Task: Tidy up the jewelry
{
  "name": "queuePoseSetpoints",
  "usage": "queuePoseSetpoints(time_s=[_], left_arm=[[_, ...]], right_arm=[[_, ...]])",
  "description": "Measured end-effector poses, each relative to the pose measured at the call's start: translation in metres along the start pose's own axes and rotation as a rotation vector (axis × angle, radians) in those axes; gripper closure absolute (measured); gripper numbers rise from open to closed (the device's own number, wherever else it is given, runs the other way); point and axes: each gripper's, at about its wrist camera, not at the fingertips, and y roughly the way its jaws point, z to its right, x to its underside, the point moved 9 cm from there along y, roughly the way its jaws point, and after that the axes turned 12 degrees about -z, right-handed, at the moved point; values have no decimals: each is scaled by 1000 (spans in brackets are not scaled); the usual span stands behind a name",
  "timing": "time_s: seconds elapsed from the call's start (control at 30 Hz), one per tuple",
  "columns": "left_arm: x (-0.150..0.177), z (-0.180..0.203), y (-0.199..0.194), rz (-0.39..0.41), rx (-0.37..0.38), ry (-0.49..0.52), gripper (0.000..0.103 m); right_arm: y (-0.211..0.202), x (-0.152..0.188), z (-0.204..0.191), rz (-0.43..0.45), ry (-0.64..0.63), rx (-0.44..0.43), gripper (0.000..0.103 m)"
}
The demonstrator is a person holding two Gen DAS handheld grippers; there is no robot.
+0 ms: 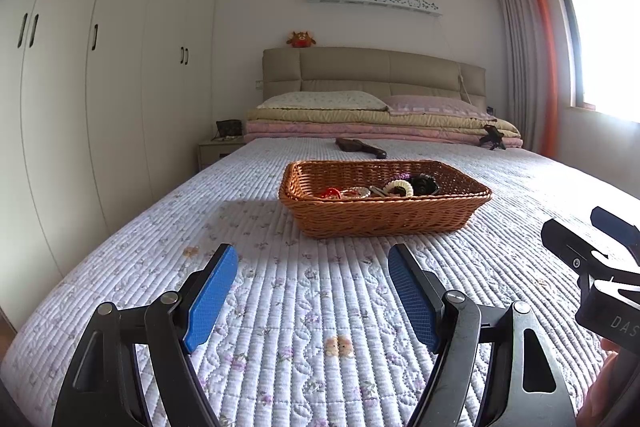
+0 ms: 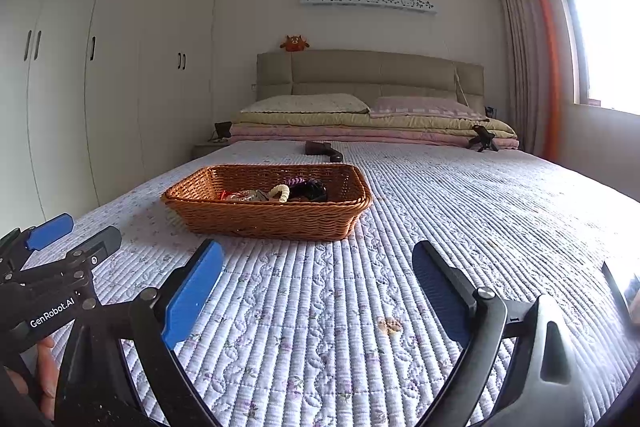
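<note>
Seen above a quilted bedspread (image 1: 304, 307): left gripper (image 1: 312, 301) and right gripper (image 2: 318, 301), both spread wide and empty, well short of wicker basket (image 2: 276, 219) holding jewelry (image 2: 280, 191)

There is one woven basket (image 1: 384, 215) on the bed (image 1: 320, 307), at 12 o'clock from the left tool (image 1: 312, 291). Inside it lie several small pieces of jewelry (image 1: 384, 189); they overlap, so the exact number cannot be told. There are two tools: the left one and the right tool (image 2: 318, 287), each with two blue pads. At the head of the bed there are two pillows (image 1: 324, 100), one pale and one pink. One dark brush-like object (image 1: 360, 146) lies beyond the basket. One small black tripod (image 1: 494, 137) stands at 1 o'clock. One plush toy (image 1: 301, 39) sits on the headboard (image 1: 372, 71).
</note>
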Motion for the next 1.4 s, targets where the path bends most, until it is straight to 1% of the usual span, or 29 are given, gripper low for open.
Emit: queuePoseSetpoints(time_s=[0.67, 1.4], left_arm=[[0, 0, 0, -10, 0, -2, 24], [1, 2, 2, -12, -16, 7, 24]], right_arm=[[0, 0, -1, -4, -1, 0, 6], [0, 1, 0, -9, 3, -3, 5]])
